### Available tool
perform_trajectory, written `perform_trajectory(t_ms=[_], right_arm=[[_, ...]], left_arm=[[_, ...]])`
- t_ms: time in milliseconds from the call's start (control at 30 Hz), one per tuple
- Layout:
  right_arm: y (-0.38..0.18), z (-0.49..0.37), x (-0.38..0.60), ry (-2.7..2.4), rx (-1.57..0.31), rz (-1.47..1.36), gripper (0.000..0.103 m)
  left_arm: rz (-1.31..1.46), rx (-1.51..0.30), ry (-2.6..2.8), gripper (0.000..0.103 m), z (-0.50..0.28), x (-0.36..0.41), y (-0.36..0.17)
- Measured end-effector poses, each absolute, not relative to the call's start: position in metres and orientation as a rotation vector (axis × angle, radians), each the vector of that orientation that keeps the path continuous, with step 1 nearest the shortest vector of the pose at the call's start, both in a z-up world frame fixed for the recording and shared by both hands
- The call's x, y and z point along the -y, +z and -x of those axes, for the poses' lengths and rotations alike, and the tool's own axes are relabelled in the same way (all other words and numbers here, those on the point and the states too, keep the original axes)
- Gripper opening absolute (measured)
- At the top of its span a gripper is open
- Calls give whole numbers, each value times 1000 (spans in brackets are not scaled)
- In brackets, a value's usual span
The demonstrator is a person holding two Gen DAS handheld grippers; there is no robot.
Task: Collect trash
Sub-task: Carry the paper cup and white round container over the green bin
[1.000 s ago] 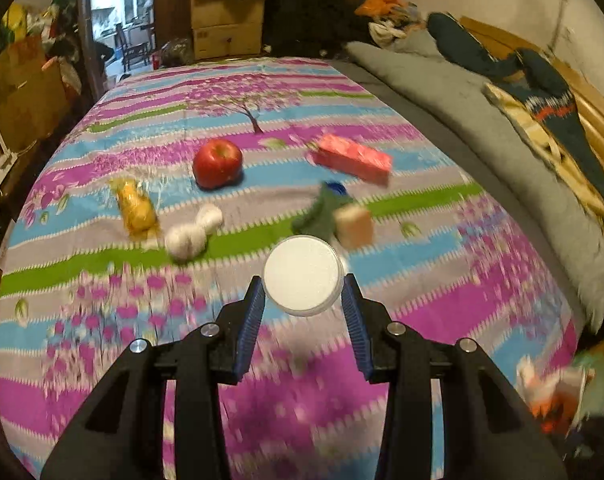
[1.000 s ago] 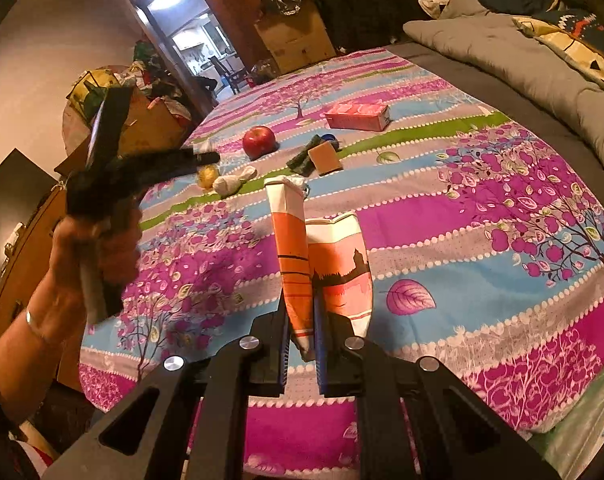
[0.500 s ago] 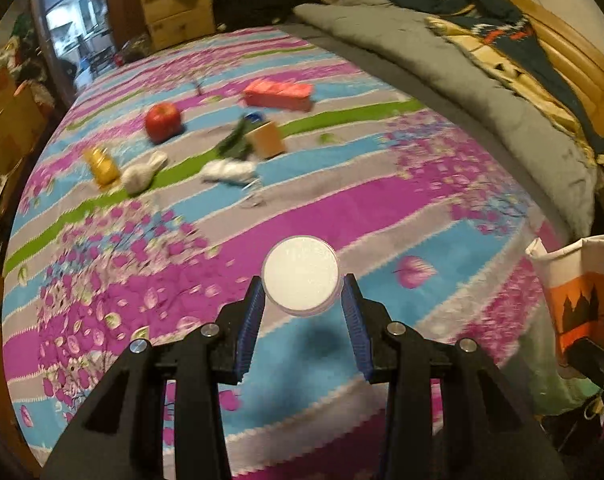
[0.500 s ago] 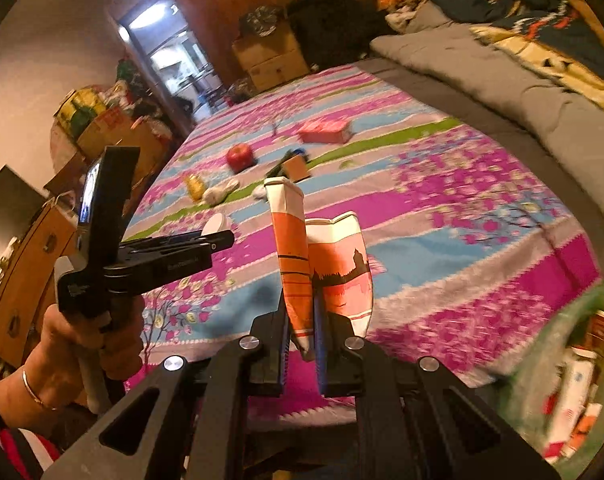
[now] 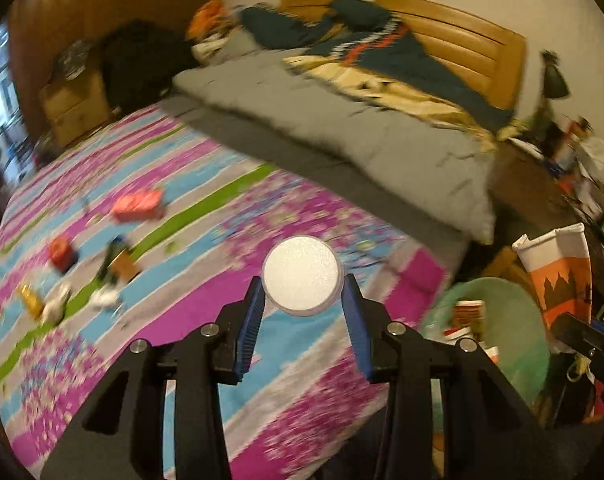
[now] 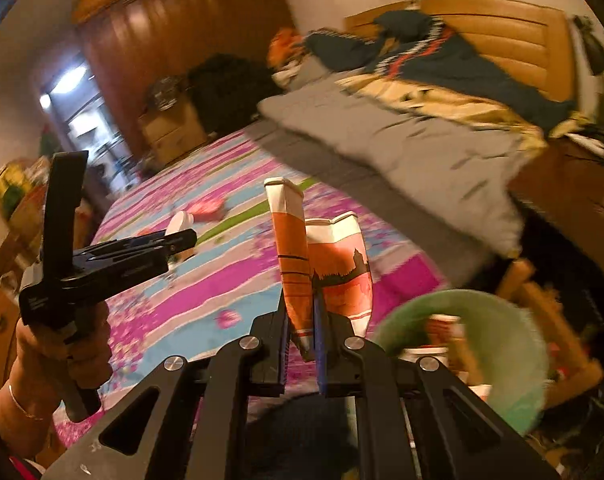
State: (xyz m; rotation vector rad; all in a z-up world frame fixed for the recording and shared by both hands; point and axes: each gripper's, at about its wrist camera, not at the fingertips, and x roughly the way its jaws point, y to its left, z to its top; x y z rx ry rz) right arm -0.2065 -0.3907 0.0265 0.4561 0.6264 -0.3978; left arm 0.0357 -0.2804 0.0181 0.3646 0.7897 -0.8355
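A: Left gripper (image 5: 302, 300) clamped on a round white lid (image 5: 301, 275), flat, matte, slightly grainy face, held edge to edge between blue ribbed pads

B: Right gripper (image 6: 304, 340) pinched narrow on a flattened paper cup (image 6: 322, 264), orange and white with a dark skyline print, creased along one fold, rim standing up past the fingertips

A: Same cup (image 5: 558, 276) seen at far right of the left view, above a pale green bin (image 5: 518, 336), round, soft-looking rim, cartons and wrappers inside

B: Bin (image 6: 502, 344) low and right of the bedspread corner, just beside the mattress edge

A: Bedspread (image 5: 206, 320) smooth, striped pink, blue, grey and green. Far left on it: a red box (image 5: 138, 205), a red apple (image 5: 59, 251), a brown block (image 5: 124, 266), white crumpled bits (image 5: 104, 299), a yellow wrapper (image 5: 31, 299), all blurred

B: Grey quilt (image 5: 362, 140) bunched along the far side, wooden headboard (image 5: 474, 48) behind. Open cloth between the scattered bits and the near right corner

A: Left hand (image 6: 62, 356) gripping the black handle at near left
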Motion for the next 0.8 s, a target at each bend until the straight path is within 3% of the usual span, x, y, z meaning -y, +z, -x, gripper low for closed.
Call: perform_trajectory(t_ms=[367,800], right_arm=[[20,306,478,-629,-660,-613,11],[-16,336,494,-661,-704,-803,11]], left_arm=[[-542,-784,-1089,38,42,397,12],[-692,-840,-1196,38,86,440,-30]])
